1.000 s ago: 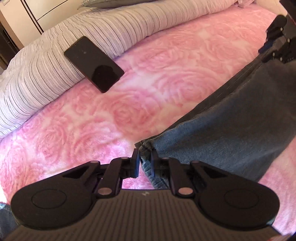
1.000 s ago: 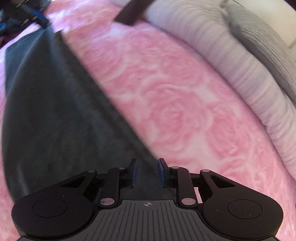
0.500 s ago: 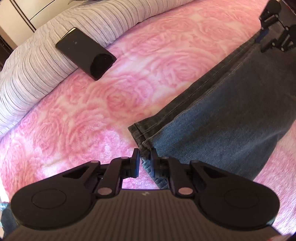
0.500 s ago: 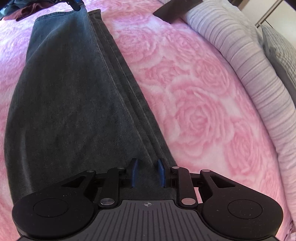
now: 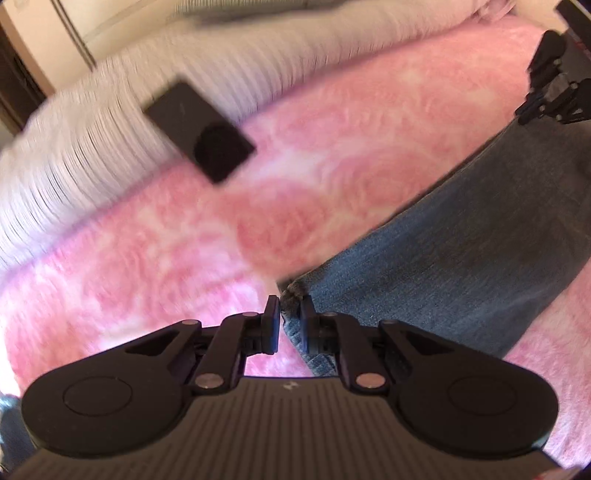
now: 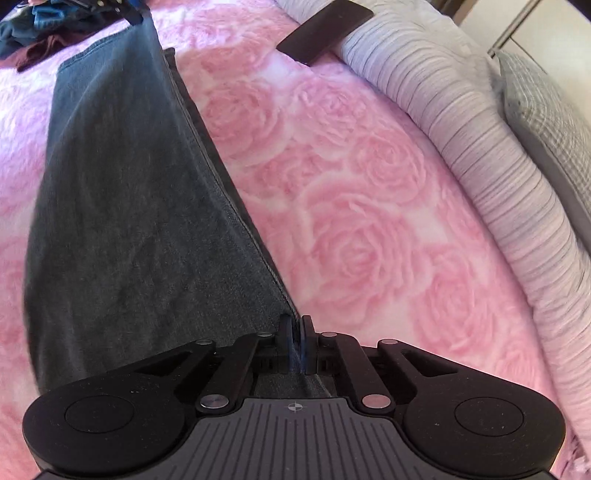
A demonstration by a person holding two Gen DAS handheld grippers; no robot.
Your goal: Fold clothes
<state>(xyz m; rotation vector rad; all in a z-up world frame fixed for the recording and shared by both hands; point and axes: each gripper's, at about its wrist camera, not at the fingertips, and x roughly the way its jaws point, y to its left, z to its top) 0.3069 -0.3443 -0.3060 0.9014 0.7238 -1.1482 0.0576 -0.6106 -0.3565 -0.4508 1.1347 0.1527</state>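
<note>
1. The left tool (image 5: 289, 325) is closed on the hem corner of the jeans (image 5: 461, 258), which stretch to the upper right of the blurred left view.
2. The denim looks heavy and limp; seams and hems give the firmest hold.
3. The right tool (image 6: 295, 332) pinches the jeans' side seam; only the right view shows a clothes pile (image 6: 40, 33) at upper left.

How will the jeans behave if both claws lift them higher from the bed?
The jeans will probably sag between the two grips: the denim is soft and lies flat on the pink blanket. They look thick and doubled, so likely rather heavy. The right claw pinches only the edge seam, and the left claw the hem, so slipping is possible.
</note>
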